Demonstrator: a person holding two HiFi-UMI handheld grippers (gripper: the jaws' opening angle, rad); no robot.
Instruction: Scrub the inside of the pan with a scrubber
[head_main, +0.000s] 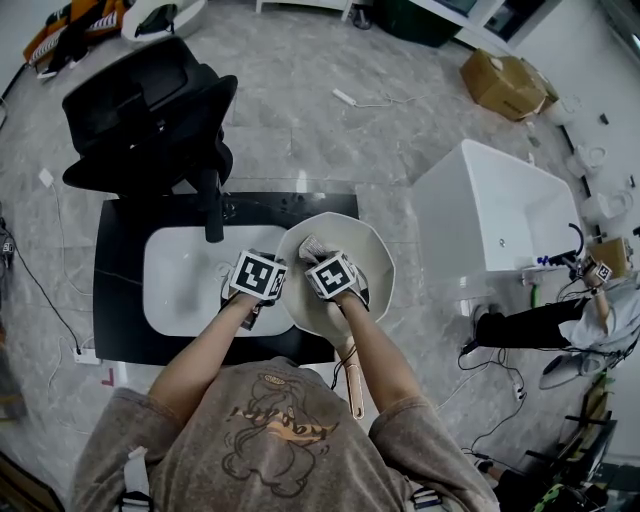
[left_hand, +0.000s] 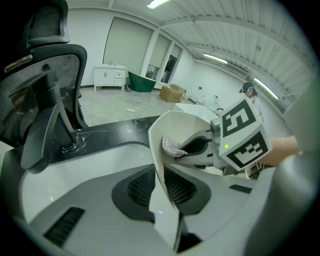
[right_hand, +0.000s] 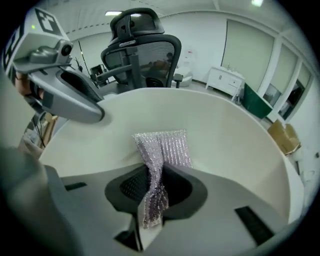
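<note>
A cream pan (head_main: 372, 258) is tilted over the sink, its wooden handle (head_main: 355, 388) pointing toward me. My left gripper (head_main: 270, 281) is shut on the pan's left rim; in the left gripper view the rim (left_hand: 159, 150) runs straight between the jaws. My right gripper (head_main: 323, 263) is inside the pan, shut on a silver mesh scrubber (head_main: 312, 247). In the right gripper view the scrubber (right_hand: 162, 150) sticks out past the jaws and lies against the pan's inner wall (right_hand: 230, 135). The scrubber (left_hand: 172, 146) also shows in the left gripper view, beside the right gripper's marker cube (left_hand: 246, 139).
A white basin (head_main: 185, 275) is set in a black counter (head_main: 115, 300) with a dark faucet (head_main: 212, 205). A black office chair (head_main: 150, 110) stands behind it. A white bathtub (head_main: 490, 215) and a seated person (head_main: 600, 300) are to the right.
</note>
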